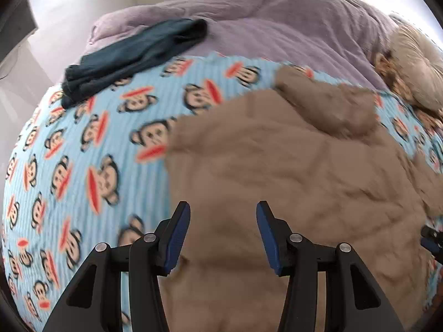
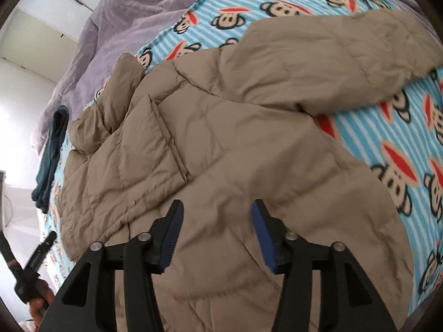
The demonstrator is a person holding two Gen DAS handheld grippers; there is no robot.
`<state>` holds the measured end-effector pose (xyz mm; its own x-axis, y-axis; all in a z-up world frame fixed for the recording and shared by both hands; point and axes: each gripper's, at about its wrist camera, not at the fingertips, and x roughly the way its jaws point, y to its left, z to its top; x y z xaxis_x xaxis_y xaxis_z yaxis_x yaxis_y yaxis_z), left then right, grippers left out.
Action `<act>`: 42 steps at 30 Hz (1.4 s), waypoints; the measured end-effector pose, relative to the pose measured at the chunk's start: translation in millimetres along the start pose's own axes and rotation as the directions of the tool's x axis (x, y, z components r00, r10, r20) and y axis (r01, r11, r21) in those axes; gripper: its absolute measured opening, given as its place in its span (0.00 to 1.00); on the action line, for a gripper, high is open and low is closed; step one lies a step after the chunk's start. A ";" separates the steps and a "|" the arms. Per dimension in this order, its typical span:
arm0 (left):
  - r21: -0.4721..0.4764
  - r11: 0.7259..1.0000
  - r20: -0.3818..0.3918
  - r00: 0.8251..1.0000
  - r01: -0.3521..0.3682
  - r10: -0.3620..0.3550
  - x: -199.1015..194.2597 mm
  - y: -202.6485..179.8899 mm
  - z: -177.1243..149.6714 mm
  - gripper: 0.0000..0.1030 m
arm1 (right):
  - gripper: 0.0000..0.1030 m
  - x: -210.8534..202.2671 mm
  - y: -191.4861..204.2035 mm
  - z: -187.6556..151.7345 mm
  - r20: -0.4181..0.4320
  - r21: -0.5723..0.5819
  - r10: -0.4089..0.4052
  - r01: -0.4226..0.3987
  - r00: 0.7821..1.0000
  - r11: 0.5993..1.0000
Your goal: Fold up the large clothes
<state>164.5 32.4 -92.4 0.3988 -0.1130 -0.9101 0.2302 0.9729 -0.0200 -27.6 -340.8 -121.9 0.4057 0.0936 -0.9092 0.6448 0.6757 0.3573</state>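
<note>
Across the monkey-print blanket point(image 2: 368, 138) lies the tan quilted jacket point(image 2: 221, 138), the biggest thing under me and my landmark for the rest. Its lower part runs out of sight behind my claws and off the bottom edge, so I cannot see the hem. In my left view the jacket is smeared by blur and its seams are hard to read. Its long axis runs from my claws away toward the collar end, up and to the left in my right view; one sleeve point(image 2: 332, 61) stretches off to the right across the blanket. Beyond the jacket's collar end sits a rumpled lilac duvet point(image 1: 277, 27). Left of the jacket in my left view, a dark teal folded garment point(image 1: 133, 58) lies apart from it. My left claw point(image 1: 223, 221) stands partly open over the jacket, holding nothing. My right claw point(image 2: 216, 221) is likewise parted and empty above the cloth.
</note>
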 end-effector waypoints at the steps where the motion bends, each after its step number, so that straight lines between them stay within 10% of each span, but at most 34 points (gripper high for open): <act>1: 0.012 1.000 -0.012 1.000 0.016 -0.016 -4.3 -10.3 -5.5 0.50 | 0.61 -3.0 -4.1 -2.0 -0.003 0.010 0.011 -0.011 1.000 1.000; 5: 0.049 0.997 -0.045 0.997 0.061 -0.059 -16.9 -45.3 -23.0 0.54 | 0.74 -18.7 -27.9 -11.2 0.000 0.056 0.045 -0.045 0.999 0.997; 7: 0.062 0.995 -0.042 0.996 0.075 -0.073 -23.4 -61.9 -31.3 0.90 | 0.78 -26.9 -44.1 -14.0 0.008 0.082 0.060 -0.060 0.998 0.995; 34: 0.229 0.964 -0.136 0.985 0.134 -0.104 -24.4 -239.6 -64.9 0.90 | 1.00 -61.8 -231.7 71.1 0.223 0.305 0.065 -0.132 0.973 0.943; 42: 0.237 0.962 -0.165 0.981 0.137 -0.099 -10.3 -259.9 -61.9 0.90 | 1.00 -38.5 -292.0 126.6 0.288 0.476 0.186 -0.309 0.939 0.823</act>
<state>45.6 -206.9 -103.5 0.2218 -0.1737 -0.9595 0.4860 0.8728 -0.0456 -149.5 -634.3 -164.2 0.6879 0.0031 -0.7258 0.7137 0.1791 0.6771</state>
